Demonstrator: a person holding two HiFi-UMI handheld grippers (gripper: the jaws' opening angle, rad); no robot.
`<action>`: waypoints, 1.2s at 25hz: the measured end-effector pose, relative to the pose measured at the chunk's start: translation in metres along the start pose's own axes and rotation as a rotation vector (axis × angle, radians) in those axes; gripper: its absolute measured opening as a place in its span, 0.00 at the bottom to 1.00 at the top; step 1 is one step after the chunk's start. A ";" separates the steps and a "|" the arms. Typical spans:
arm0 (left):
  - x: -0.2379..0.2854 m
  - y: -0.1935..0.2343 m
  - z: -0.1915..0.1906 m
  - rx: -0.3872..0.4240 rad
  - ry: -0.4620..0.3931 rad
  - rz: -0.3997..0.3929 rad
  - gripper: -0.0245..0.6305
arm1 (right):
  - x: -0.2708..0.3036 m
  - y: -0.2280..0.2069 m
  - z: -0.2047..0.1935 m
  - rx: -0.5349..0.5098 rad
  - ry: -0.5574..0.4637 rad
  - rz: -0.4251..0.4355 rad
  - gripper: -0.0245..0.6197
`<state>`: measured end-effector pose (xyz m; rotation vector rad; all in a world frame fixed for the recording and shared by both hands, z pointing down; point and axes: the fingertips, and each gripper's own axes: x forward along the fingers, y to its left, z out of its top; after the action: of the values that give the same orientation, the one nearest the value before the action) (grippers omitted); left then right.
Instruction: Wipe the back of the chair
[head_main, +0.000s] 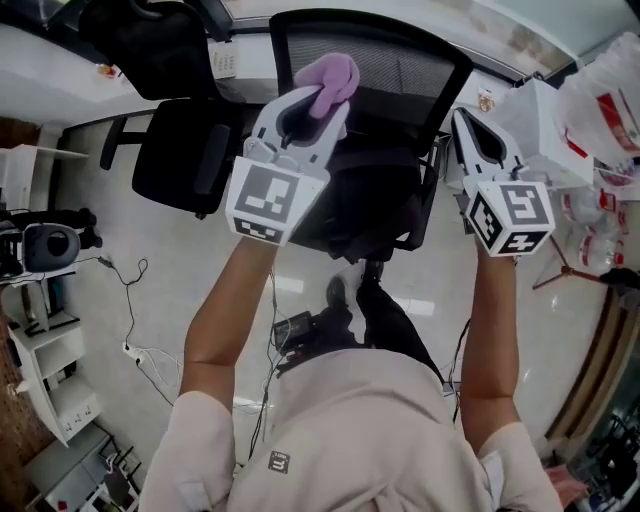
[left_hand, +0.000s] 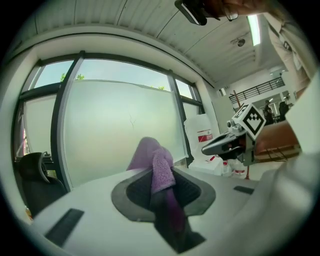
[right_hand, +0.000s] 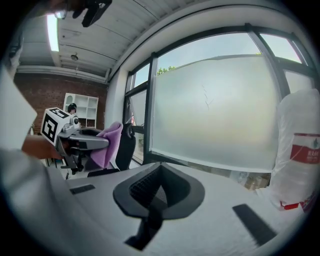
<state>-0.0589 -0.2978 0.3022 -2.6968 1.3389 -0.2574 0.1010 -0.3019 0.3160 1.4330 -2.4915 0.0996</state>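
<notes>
A black office chair stands in front of me, its mesh back (head_main: 405, 62) at the top of the head view. My left gripper (head_main: 320, 100) is raised over the back's upper left part and is shut on a purple cloth (head_main: 331, 74). In the left gripper view the purple cloth (left_hand: 159, 169) sticks up from between the jaws, against a frosted window. My right gripper (head_main: 463, 120) hangs beside the chair back's right edge, shut with nothing in it. The right gripper view shows its pads (right_hand: 150, 187) together and, to the left, the left gripper (right_hand: 82, 141) with the cloth (right_hand: 108, 144).
A second black chair (head_main: 186, 158) stands to the left. White plastic bags (head_main: 598, 92) and bottles crowd the right side. Cables (head_main: 130, 300) lie on the glossy floor, and white shelves (head_main: 45, 372) stand at lower left. A large frosted window (right_hand: 215, 115) is ahead.
</notes>
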 end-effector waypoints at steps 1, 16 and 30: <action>-0.011 0.003 0.006 0.006 -0.006 0.009 0.17 | -0.004 0.005 0.006 -0.010 -0.001 0.008 0.03; -0.174 0.034 0.089 0.022 -0.047 0.176 0.17 | -0.072 0.095 0.106 -0.116 -0.088 0.127 0.03; -0.269 0.027 0.125 0.043 -0.104 0.279 0.17 | -0.138 0.157 0.140 -0.200 -0.121 0.164 0.02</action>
<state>-0.2142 -0.0951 0.1490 -2.4131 1.6311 -0.1147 0.0051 -0.1330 0.1561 1.1874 -2.6264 -0.2056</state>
